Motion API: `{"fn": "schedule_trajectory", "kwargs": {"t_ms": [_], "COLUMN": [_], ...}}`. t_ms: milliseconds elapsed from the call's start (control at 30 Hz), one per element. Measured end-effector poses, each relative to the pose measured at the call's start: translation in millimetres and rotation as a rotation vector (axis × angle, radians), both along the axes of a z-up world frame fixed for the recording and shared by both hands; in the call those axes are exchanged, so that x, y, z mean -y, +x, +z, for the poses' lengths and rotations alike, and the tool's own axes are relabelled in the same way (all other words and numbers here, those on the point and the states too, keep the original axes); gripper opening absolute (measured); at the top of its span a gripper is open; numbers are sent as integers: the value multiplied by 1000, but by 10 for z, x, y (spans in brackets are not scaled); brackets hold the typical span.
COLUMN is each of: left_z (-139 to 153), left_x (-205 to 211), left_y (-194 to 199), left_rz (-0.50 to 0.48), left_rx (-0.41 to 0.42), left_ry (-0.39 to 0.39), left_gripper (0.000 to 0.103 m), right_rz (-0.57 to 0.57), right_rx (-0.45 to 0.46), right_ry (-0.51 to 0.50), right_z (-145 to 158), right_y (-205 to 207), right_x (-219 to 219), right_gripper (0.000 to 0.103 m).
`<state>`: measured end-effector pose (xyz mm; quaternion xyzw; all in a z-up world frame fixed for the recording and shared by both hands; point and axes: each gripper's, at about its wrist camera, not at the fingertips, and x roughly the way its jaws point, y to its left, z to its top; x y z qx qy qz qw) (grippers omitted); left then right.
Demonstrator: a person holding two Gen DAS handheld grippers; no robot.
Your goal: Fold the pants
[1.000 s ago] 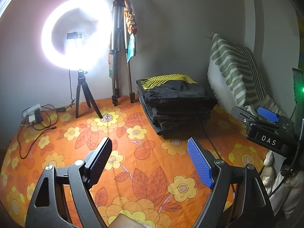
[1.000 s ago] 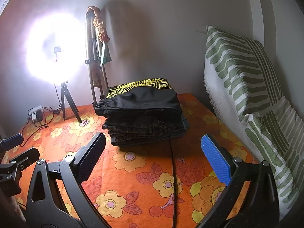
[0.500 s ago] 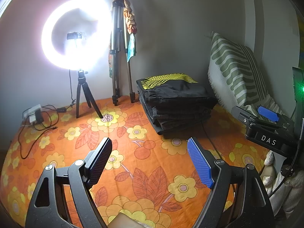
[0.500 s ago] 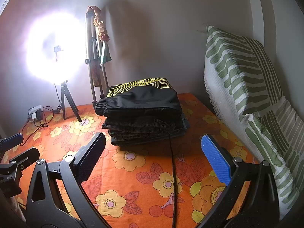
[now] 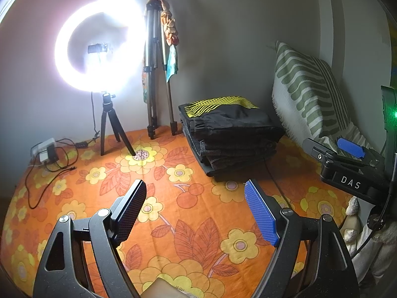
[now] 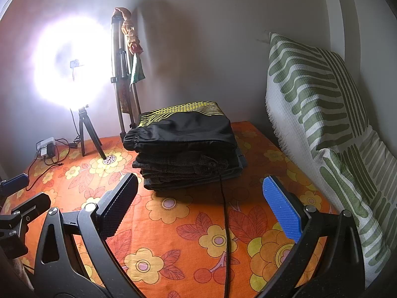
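The stack of folded pants [image 5: 230, 139] [image 6: 184, 146] sits on the orange floral cloth [image 5: 173, 198], ahead of both tongs and clear of them. The left gripper [image 5: 196, 211] and the right gripper [image 6: 201, 208] gape wide, holding nothing. A striped pillow [image 6: 322, 114] leans to the right of the stack.

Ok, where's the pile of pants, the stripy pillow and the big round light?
pile of pants [image 6: 183, 129], right wrist view, black top layer.
stripy pillow [image 6: 320, 94], right wrist view, green-striped front.
round light [image 5: 99, 47], left wrist view, glowing ring.
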<state>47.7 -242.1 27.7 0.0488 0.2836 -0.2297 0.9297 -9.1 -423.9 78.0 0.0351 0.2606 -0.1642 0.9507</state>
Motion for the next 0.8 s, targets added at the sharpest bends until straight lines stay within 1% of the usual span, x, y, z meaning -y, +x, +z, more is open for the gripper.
{"fn": "schedule_trajectory", "kwargs": {"t_ms": [167, 467, 800], "left_z": [12, 10, 0], "left_x": [-3, -7, -56], "left_y": [-13, -17, -19], "left_rz": [-2, 3, 14], "left_rx": [25, 23, 21], "left_ry": [10, 11, 12], "left_gripper": [82, 82, 82], "right_rz": [-1, -3, 2], "right_rx": [-1, -2, -9], "right_ry": [1, 1, 1], "right_z": [0, -5, -76], "right_y": [-6, -7, -17], "right_x": [3, 1, -62], "right_gripper": [102, 102, 102]}}
